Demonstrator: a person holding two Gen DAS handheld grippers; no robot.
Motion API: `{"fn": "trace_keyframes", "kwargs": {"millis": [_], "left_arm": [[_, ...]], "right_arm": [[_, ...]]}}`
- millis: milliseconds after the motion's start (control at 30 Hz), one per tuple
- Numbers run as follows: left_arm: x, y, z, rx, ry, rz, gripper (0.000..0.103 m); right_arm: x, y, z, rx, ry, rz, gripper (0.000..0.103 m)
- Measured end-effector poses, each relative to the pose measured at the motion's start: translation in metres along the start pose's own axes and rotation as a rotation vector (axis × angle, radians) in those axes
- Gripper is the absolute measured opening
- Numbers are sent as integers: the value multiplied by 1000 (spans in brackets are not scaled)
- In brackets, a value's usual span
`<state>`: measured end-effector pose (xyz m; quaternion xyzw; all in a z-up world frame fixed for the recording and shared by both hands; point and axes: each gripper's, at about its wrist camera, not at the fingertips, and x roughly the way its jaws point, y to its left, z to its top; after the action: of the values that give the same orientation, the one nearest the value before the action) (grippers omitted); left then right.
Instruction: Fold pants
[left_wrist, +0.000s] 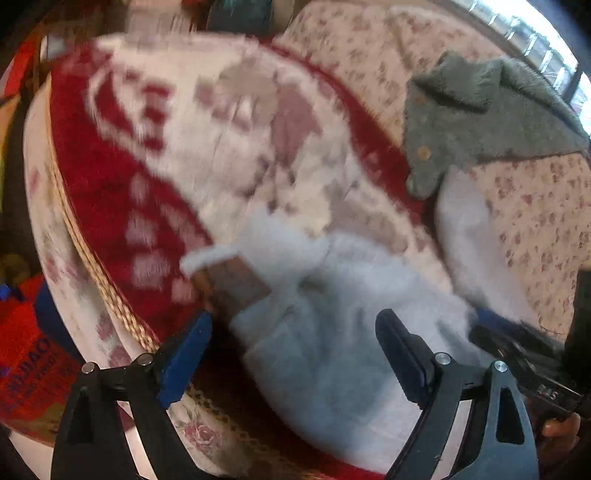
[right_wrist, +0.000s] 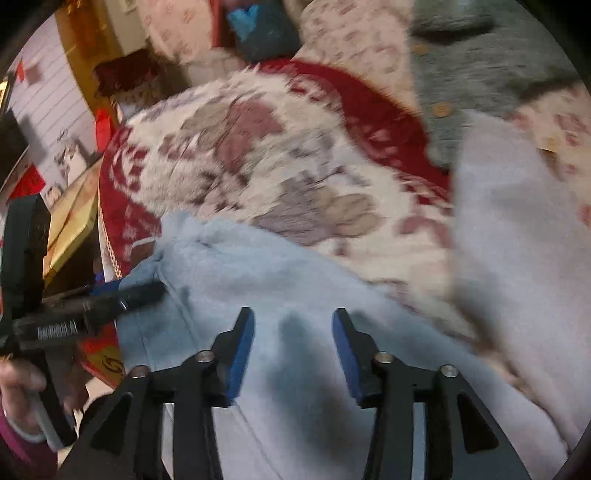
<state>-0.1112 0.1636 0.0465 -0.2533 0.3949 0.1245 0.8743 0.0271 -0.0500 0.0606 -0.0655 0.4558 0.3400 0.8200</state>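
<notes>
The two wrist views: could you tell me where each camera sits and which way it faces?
Left wrist: on the left gripper, looking down over the pale pants and red blanket; jaws open, a hand shows.
Right wrist: on the right gripper, looking down at the pants; jaws open, a hand shows.
Shared: pants, blanket, grey cardigan.

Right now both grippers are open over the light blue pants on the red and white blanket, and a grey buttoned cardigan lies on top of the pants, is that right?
Not quite. The grey cardigan lies beyond the pants, on the floral cover, as the left wrist view shows. The left gripper and the right gripper are open over the pants on the blanket.
</notes>
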Motion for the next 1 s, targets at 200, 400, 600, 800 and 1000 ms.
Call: {"fn": "trace_keyframes", "kwargs": {"millis": [200,400,600,800,1000], "left_arm": [[2,-65,28,86,21,-121,95],[37,-143,67,178,108,-269,96],[103,-195,116,161,195,-339,99],[161,-226,166,157,182,-324,99],[208,-248,188,208,260,-327,99]], "right_arm": [[-73,-80,-26,133,-46,-75,75],[-145,-162,-56,248,-95,-192,77],[-193,-245,-85,300,-82,-318,79],[-214,-308,-102,334,-96,-388,79],[-220,-343,-107,355,-119,-353,79]]}}
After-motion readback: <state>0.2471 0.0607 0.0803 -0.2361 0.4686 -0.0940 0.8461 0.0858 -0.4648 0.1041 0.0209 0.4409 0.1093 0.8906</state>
